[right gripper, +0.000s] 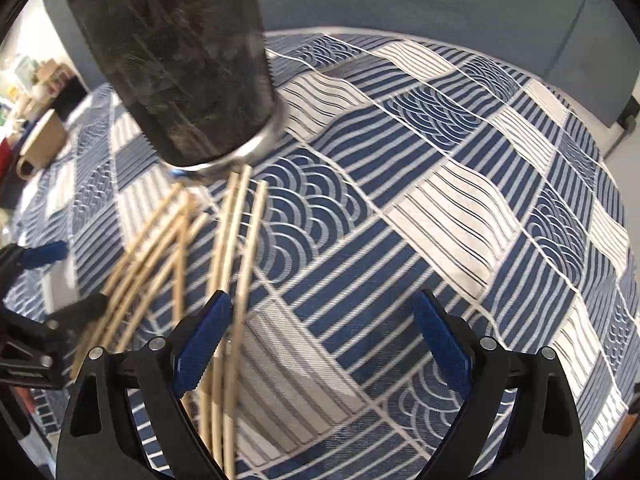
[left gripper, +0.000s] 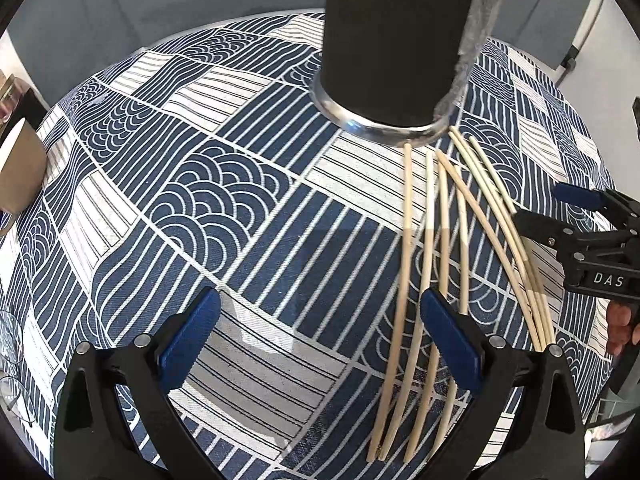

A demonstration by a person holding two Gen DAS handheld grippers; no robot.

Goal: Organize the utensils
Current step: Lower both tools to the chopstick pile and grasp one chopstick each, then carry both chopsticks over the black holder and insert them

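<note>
Both our claws, left claw (left gripper: pixel 320 344) and right claw (right gripper: pixel 320 344), gape wide and empty beside the chopsticks (left gripper: pixel 440 240) fanned out from the black cup (left gripper: pixel 392 48) on the tabletop (left gripper: pixel 200 200).

A home dining spot, by the look of it; a table under a blue-and-white patterned tablecloth (left gripper: pixel 224 216); a tan mug (right gripper: pixel 42 142) near its far left edge; chopsticks (left gripper: pixel 440 264) spread on the cloth; cluttered shelves (right gripper: pixel 36 74) beyond the left edge.
</note>
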